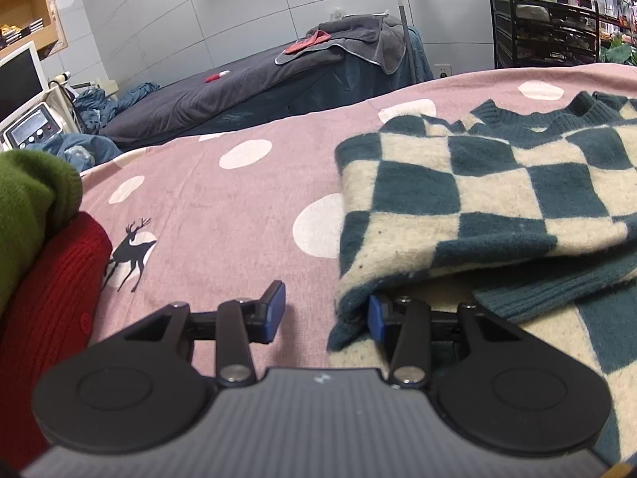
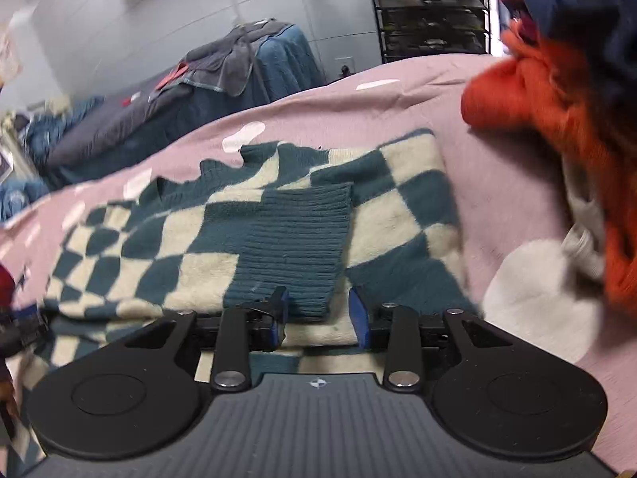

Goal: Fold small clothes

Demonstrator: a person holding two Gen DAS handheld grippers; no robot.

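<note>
A teal-and-cream checkered knit sweater (image 1: 497, 199) lies on the pink spotted bedsheet (image 1: 223, 215), partly folded over itself. My left gripper (image 1: 324, 314) is open at the sweater's left folded edge. Its right pad (image 1: 376, 318) sits against that edge and its left pad (image 1: 274, 310) is over bare sheet. In the right wrist view the sweater (image 2: 398, 215) lies spread, with a ribbed teal cuff (image 2: 294, 239) folded onto its middle. My right gripper (image 2: 318, 316) is open low over the sweater; the cuff's near end lies between its fingers, and the pads do not press on it.
A green garment (image 1: 28, 207) and a red knit (image 1: 51, 298) are stacked at the left. An orange knit and dark clothes (image 2: 557, 99) are piled at the right. Beyond the bed stand a dark massage table (image 1: 223, 91) and a black wire rack (image 1: 545, 32).
</note>
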